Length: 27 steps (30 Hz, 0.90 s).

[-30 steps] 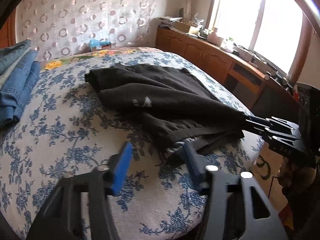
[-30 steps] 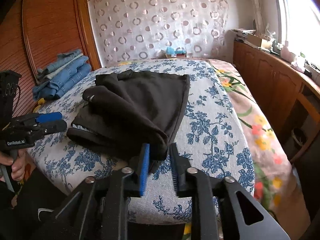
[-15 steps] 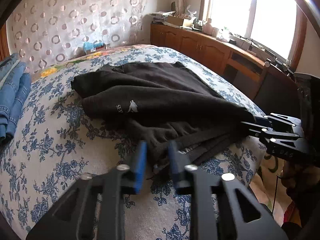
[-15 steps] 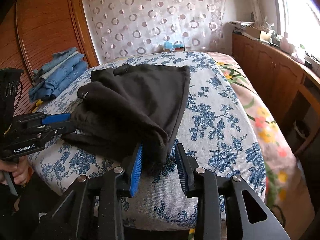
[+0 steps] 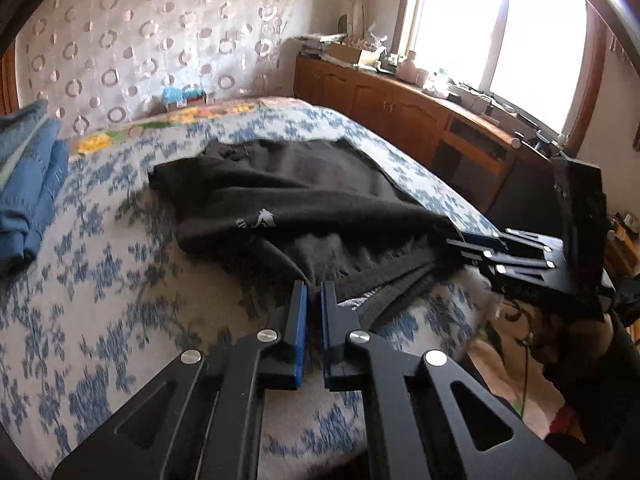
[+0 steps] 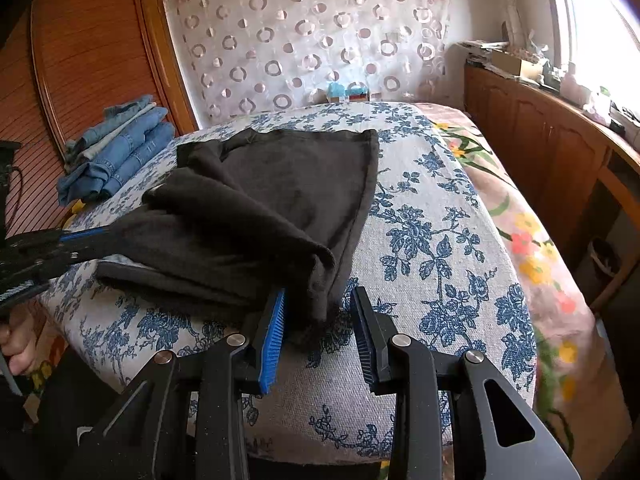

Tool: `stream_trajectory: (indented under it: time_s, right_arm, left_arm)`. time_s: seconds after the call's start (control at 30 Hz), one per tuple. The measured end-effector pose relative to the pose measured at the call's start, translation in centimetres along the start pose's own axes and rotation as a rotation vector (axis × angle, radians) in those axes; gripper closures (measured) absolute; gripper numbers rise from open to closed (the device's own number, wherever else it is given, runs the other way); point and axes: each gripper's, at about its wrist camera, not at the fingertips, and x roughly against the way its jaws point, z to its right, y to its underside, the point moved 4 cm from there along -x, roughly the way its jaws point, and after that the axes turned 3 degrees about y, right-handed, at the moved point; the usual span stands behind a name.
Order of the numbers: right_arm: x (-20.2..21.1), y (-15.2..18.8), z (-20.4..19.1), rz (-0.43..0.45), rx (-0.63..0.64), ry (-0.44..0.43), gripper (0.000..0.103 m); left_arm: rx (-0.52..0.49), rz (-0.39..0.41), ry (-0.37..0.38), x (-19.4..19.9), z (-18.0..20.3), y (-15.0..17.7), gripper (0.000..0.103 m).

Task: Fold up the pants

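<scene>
Folded blue denim jeans point(image 6: 116, 148) lie at ten o'clock. The left gripper point(image 5: 313, 292) pinches the crumpled black fleece pants point(image 6: 256, 208) on the blue-flowered bed point(image 6: 432, 240); the right gripper point(image 6: 318, 312), jaws apart, straddles their near corner.

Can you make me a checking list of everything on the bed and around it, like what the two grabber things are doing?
Surface: bed with blue-flowered white cover.
Job's things: crumpled black fleece pants, lying near the front edge.
Clutter: stack of folded blue jeans at the far left.
Grippers: left gripper shut on the pants' edge; right gripper open around a pants corner.
Cables: thin black cable at the left edge.
Surroundings: wooden cabinets, bright window, circle-patterned curtain.
</scene>
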Motion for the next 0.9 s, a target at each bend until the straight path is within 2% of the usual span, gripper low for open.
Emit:
stream_trajectory:
  time_s: [0.2,0.23,0.33,0.4,0.43,0.5,0.53,0.57,0.63,0.9]
  right_arm:
    - [0.5,0.0,-0.1,-0.001,-0.003,-0.011,0.069]
    - [0.7,-0.1,-0.2,0.002,0.0,-0.01,0.069]
    - [1.7,-0.5,-0.5,0.024,0.016,-0.006,0.069]
    - [2.5,-0.9,-0.9,0.045,0.026,-0.009,0.069]
    - [2.9,-1.2,-1.1,0.053,0.029,-0.011,0.069]
    - [3.4,-1.7,-1.4,0.068,0.035,-0.02,0.069]
    - [3.5,-2.0,-1.7,0.072,0.04,-0.025,0.069]
    - [3.6,-2.4,-2.0,0.078,0.048,-0.031,0.069]
    - [3.4,-2.8,-2.7,0.082,0.062,-0.039,0.069]
    - [-0.2,-5.3,-6.6,0.061,0.124,-0.104,0.068]
  left_arm:
    - [0.028,-0.019,-0.002,-0.5,-0.6,0.6,0.096]
    - [0.03,-0.017,-0.003,-0.5,-0.7,0.5,0.093]
    - [0.028,0.001,-0.047,0.1,-1.2,0.3,0.079]
    - [0.039,0.019,-0.061,0.5,-1.8,0.0,0.066]
    - [0.048,0.03,-0.067,0.7,-2.3,-0.2,0.054]
    - [0.066,0.05,-0.085,1.3,-3.3,-0.7,0.043]
    - [0.071,0.054,-0.092,1.4,-3.8,-0.8,0.034]
    - [0.074,0.062,-0.101,1.7,-4.2,-1.0,0.031]
    - [0.078,0.076,-0.12,2.2,-5.2,-1.4,0.028]
    - [0.095,0.114,-0.179,4.0,-8.9,-2.4,0.028]
